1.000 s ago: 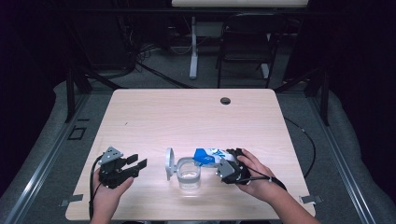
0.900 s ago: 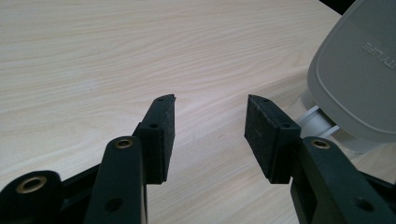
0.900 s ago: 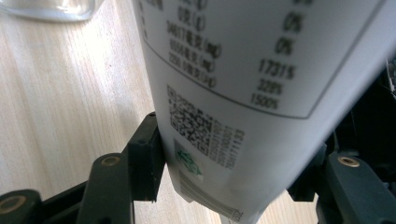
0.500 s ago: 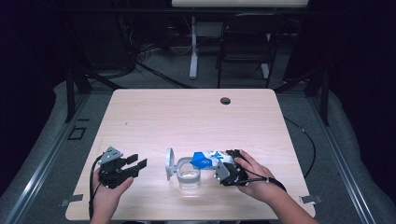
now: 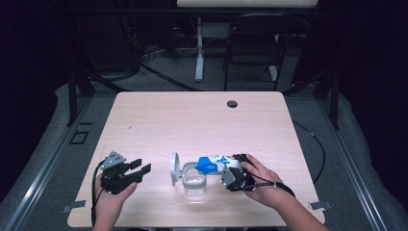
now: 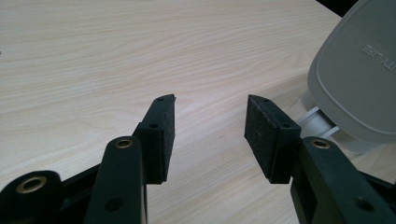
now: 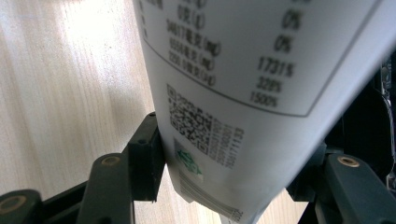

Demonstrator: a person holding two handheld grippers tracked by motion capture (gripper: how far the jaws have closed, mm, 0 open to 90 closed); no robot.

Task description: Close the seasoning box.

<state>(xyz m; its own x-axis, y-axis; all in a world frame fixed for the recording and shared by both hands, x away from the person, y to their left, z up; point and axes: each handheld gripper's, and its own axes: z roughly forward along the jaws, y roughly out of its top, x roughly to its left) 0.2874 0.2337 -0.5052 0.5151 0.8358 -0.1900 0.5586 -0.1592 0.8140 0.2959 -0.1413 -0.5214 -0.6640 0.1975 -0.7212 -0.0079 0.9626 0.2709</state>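
The right gripper (image 5: 230, 169) clamps a white and blue packet (image 5: 211, 163), tilted over the clear jar (image 5: 195, 180), probably pouring. The jar's grey lid (image 5: 174, 168) stands open. Left of the jar, the left gripper (image 5: 139, 170) waits with jaws apart, empty. Closing the lid remains.

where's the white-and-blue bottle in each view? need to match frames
High view: white-and-blue bottle lies tilted over the clear container, held by the right hand-held gripper.
Left gripper view: not in it; the container's grey lid is at right.
Right gripper view: centre, label side, between the jaws.
Shared landmark: the light wood table.
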